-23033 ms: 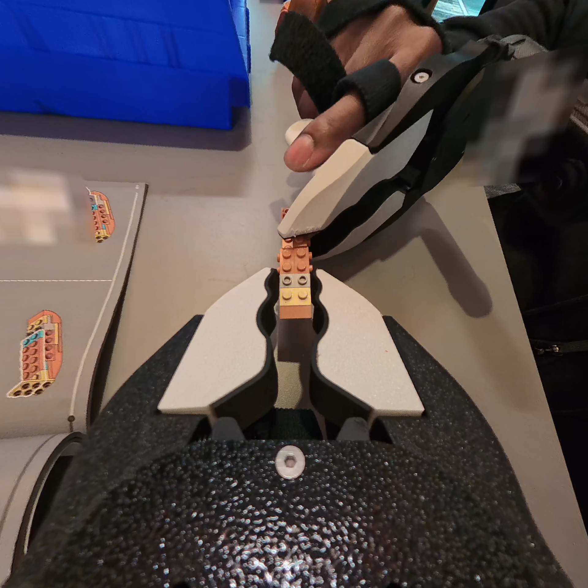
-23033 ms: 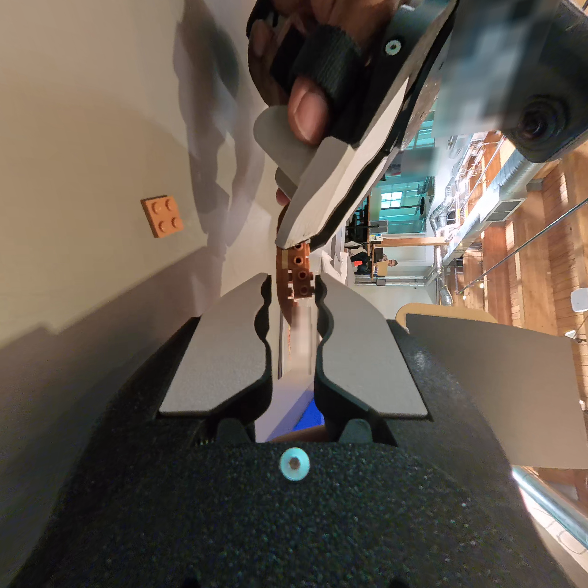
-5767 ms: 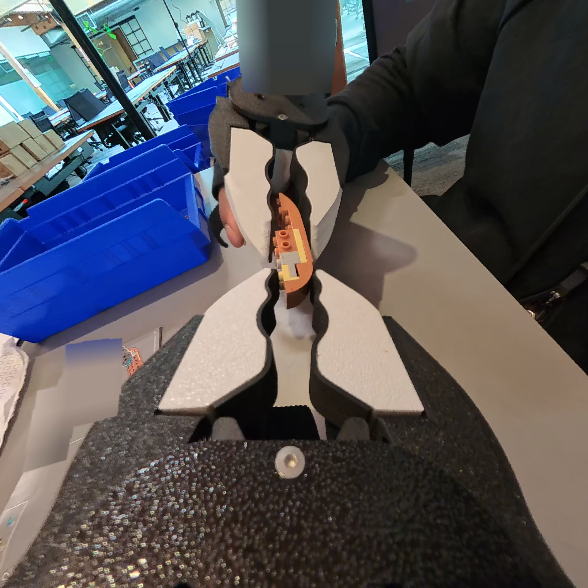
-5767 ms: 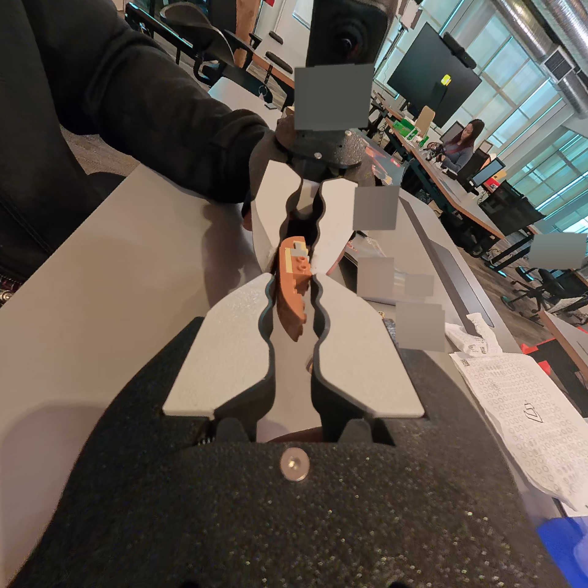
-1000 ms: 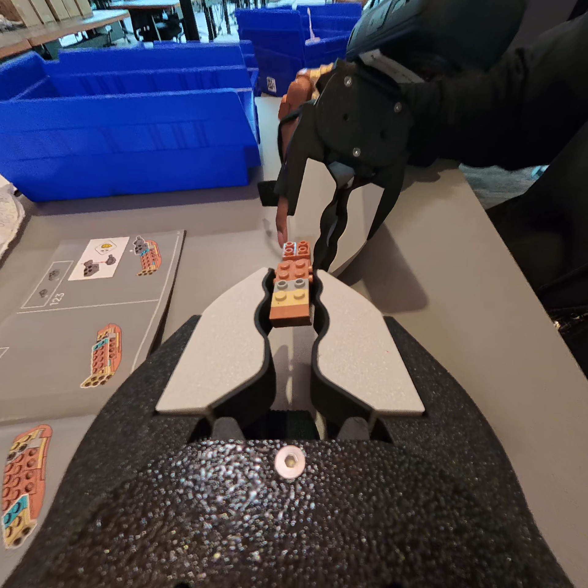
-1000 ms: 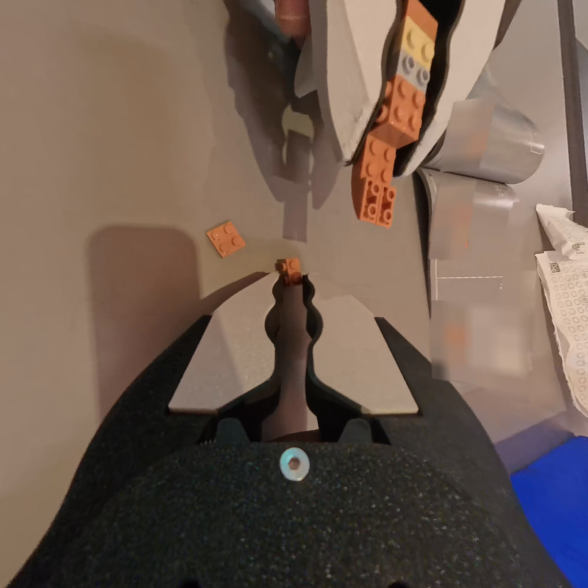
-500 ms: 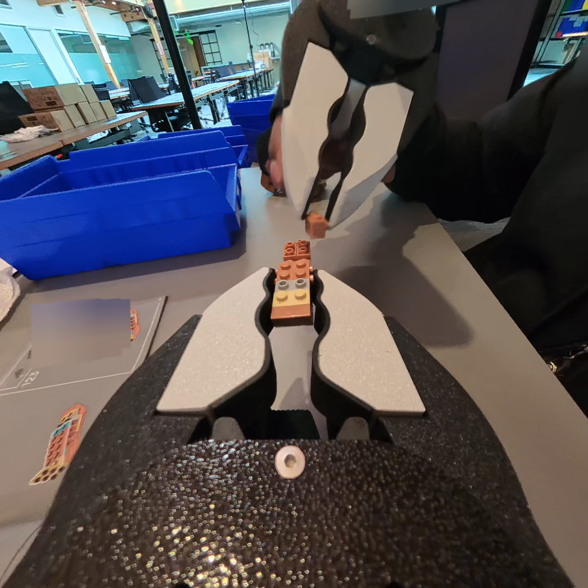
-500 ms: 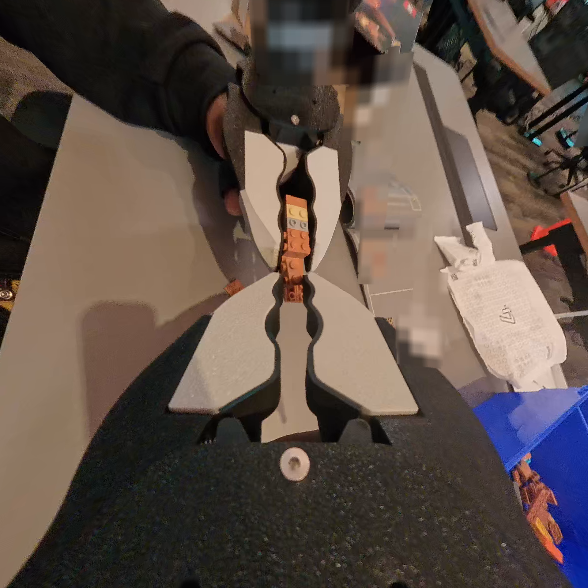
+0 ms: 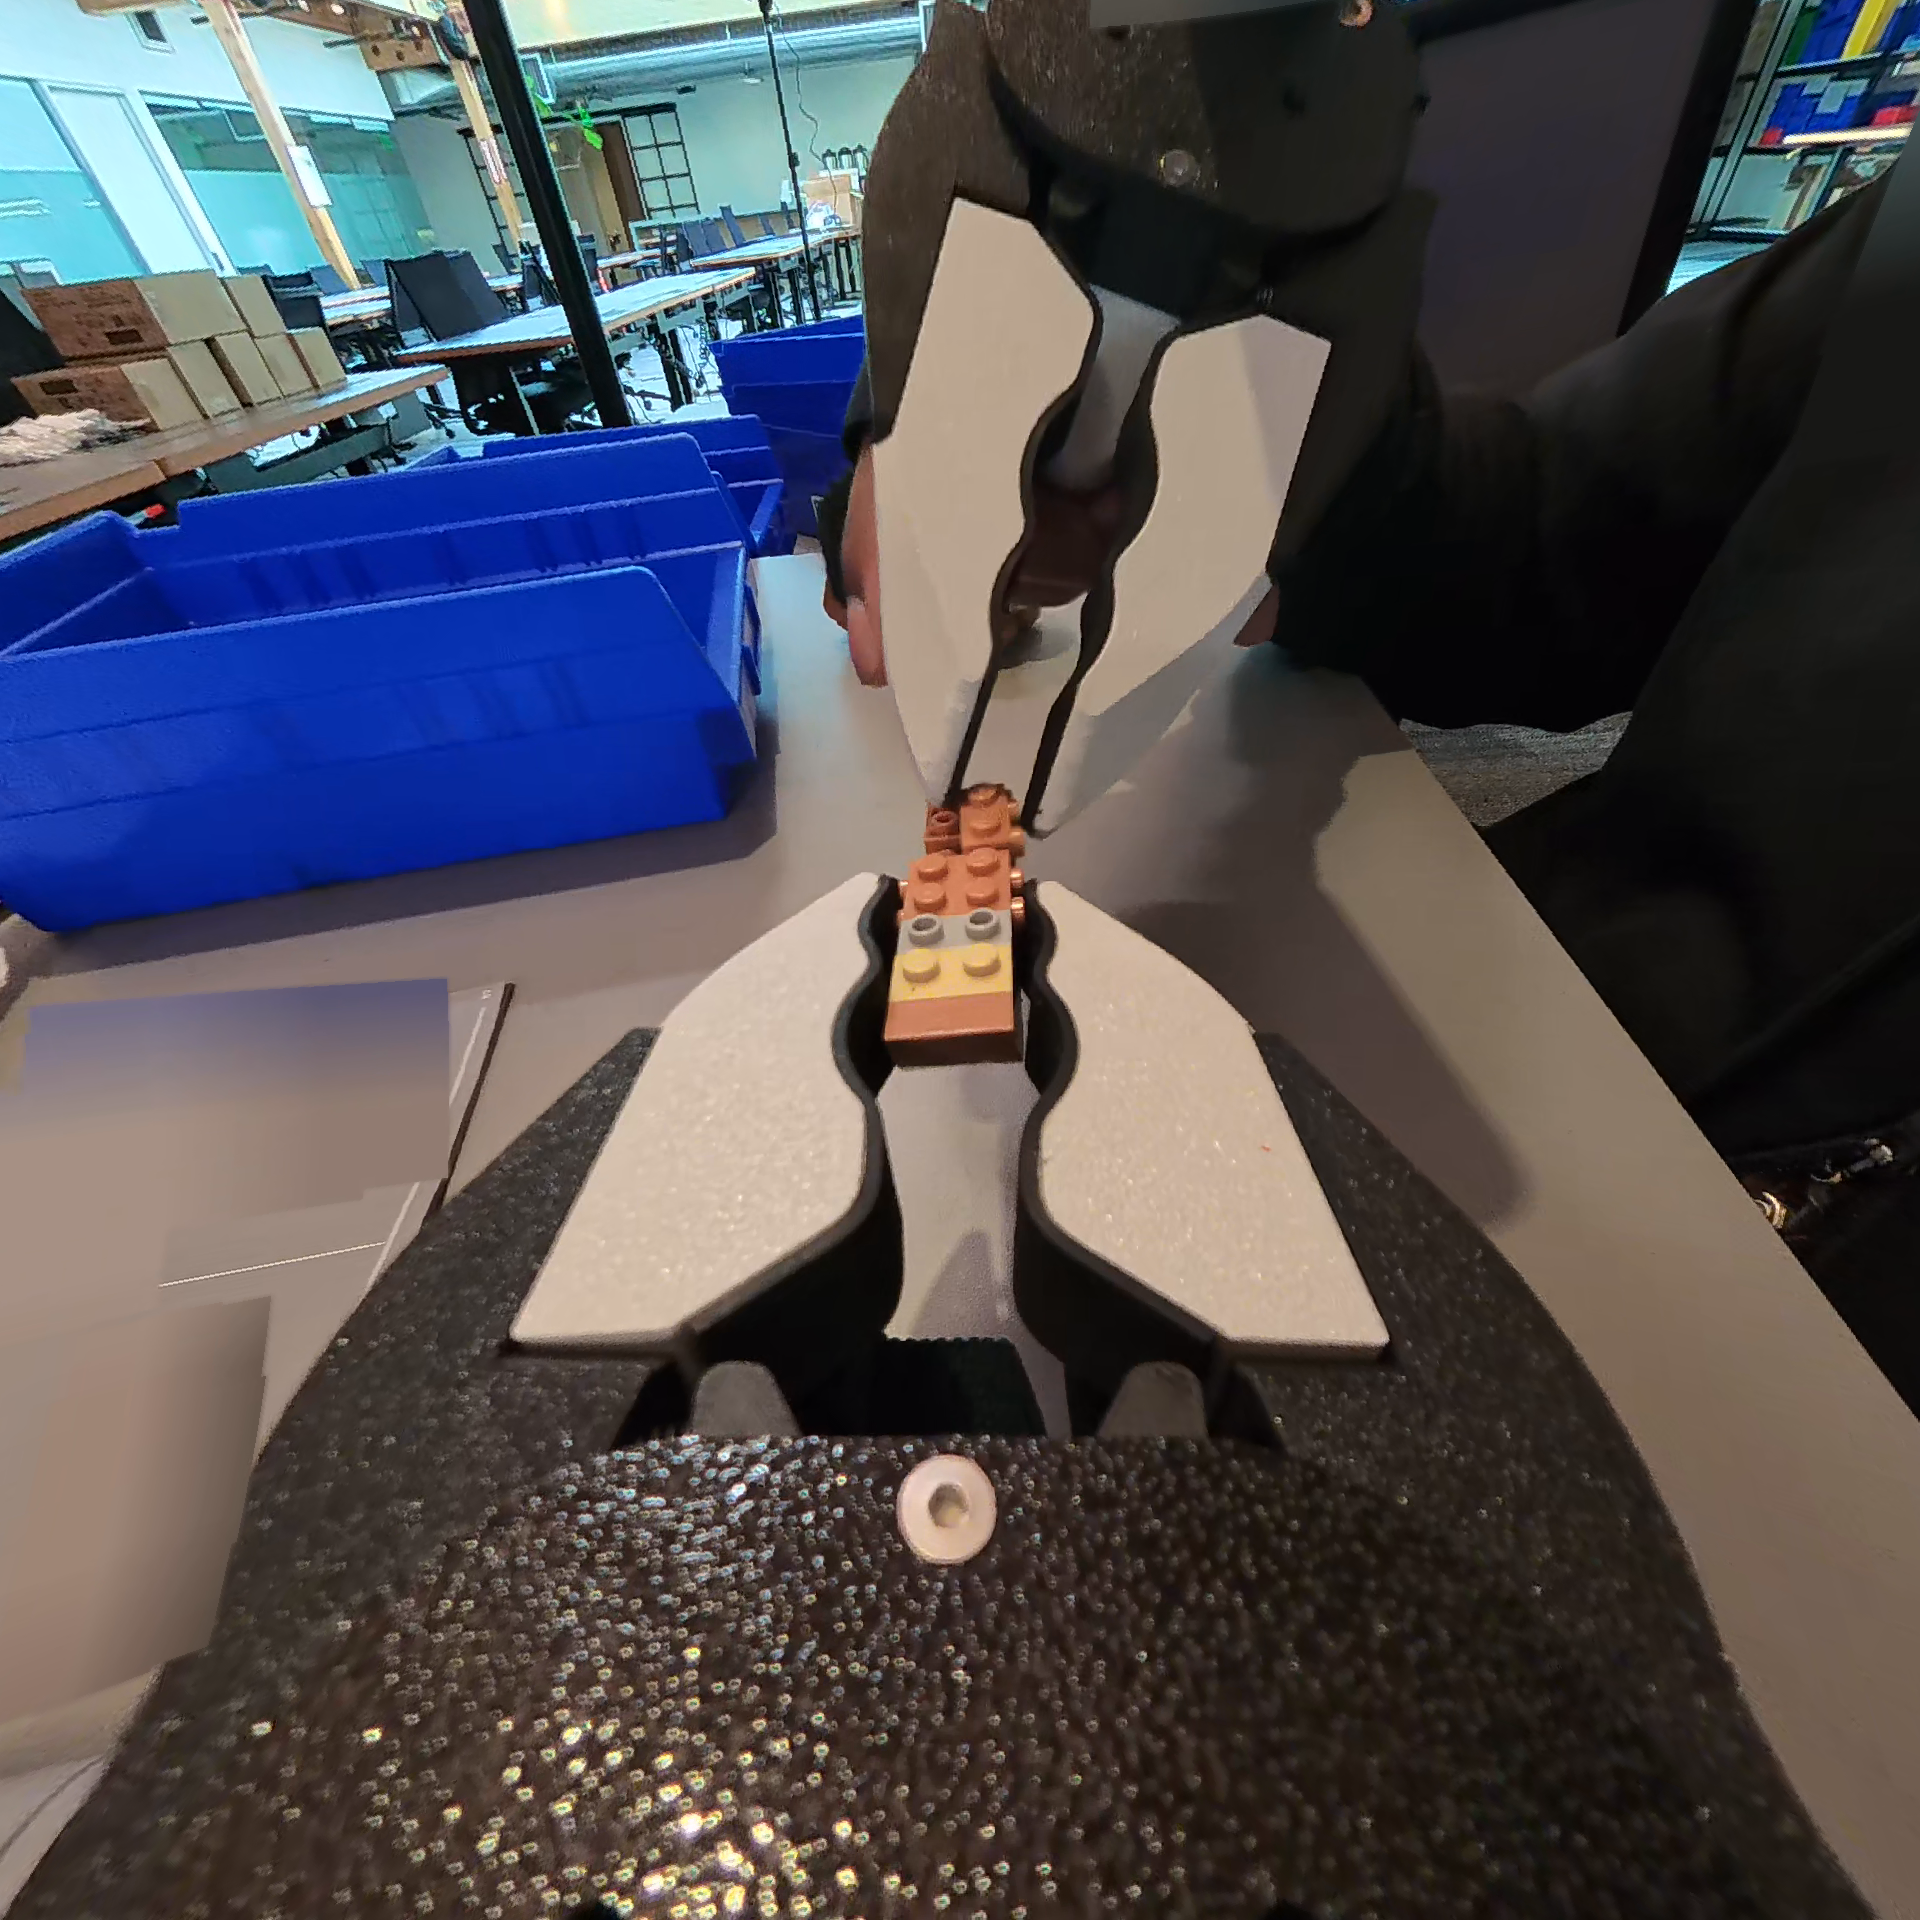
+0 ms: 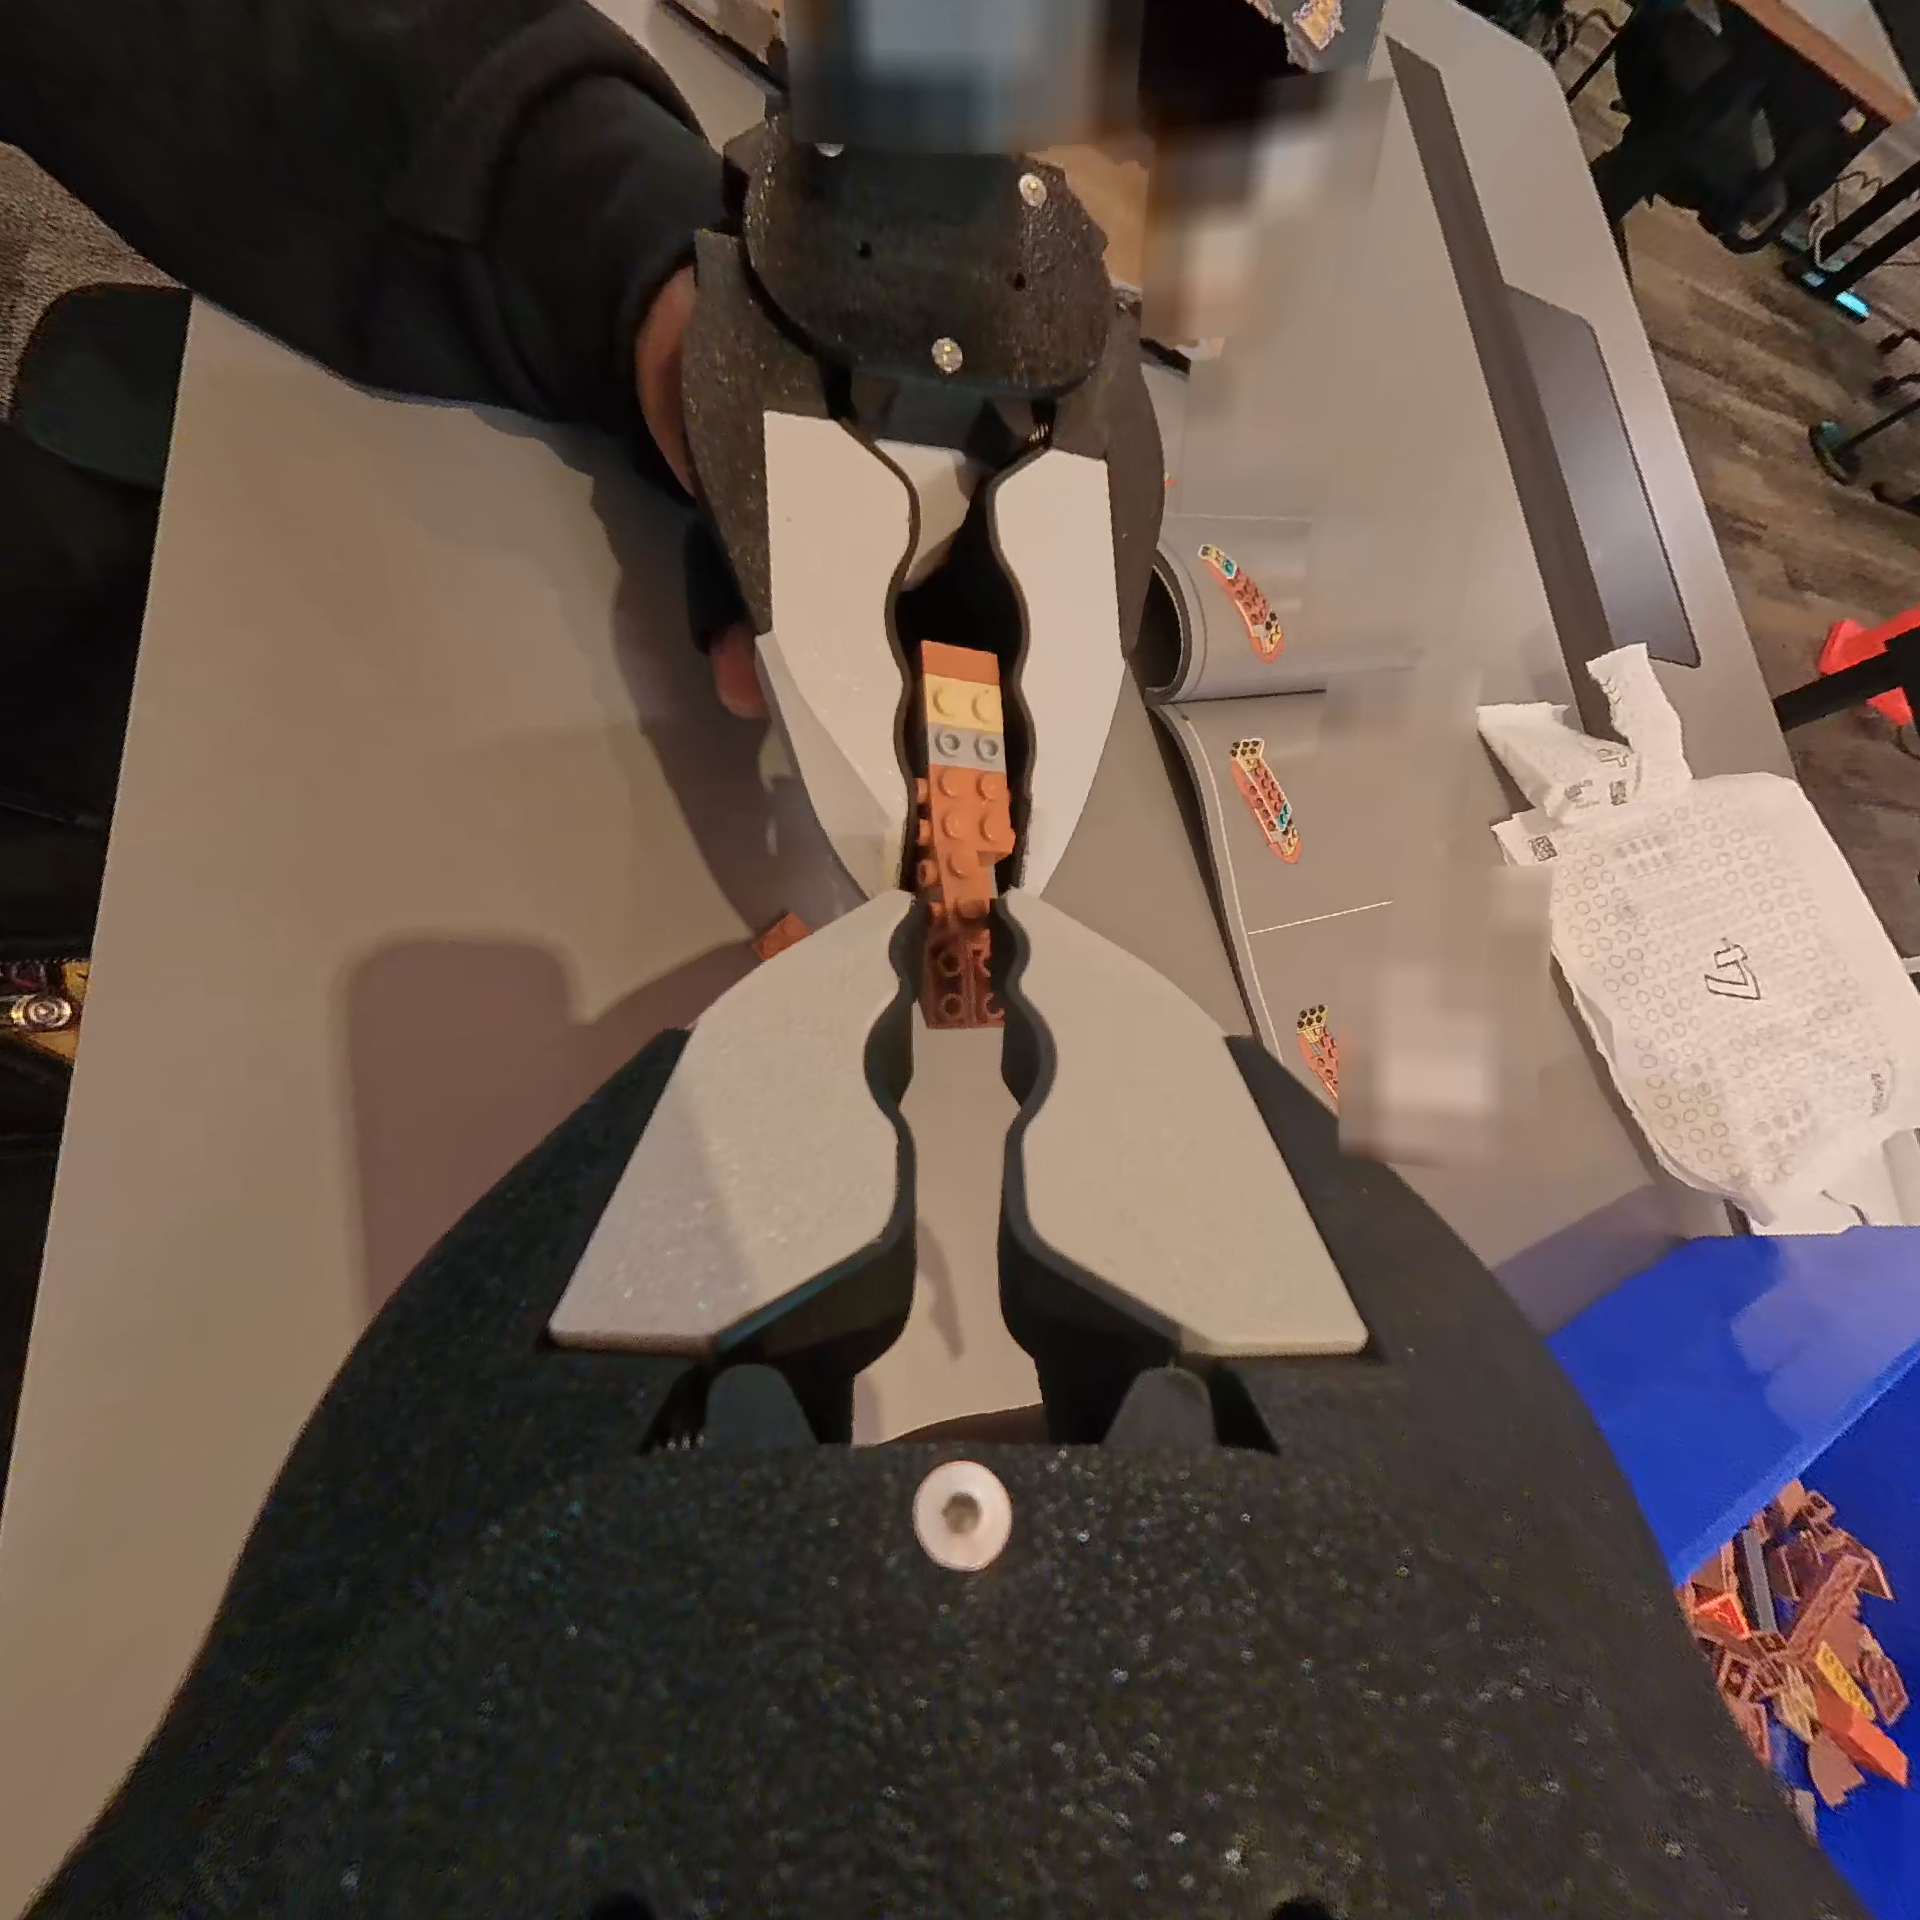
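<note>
Left tongs pinch brick strip, long axis toward upper frame; right tongs pinch small brown brick at its far end.

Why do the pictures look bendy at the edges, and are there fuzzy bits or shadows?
Left wrist view: a wide lens bends the blue bins and table edge; the small brown brick is slightly smeared; glints speckle the black housing. Right wrist view: a soft shadow lies on the table; square fuzzy patches were added afterwards.
</note>
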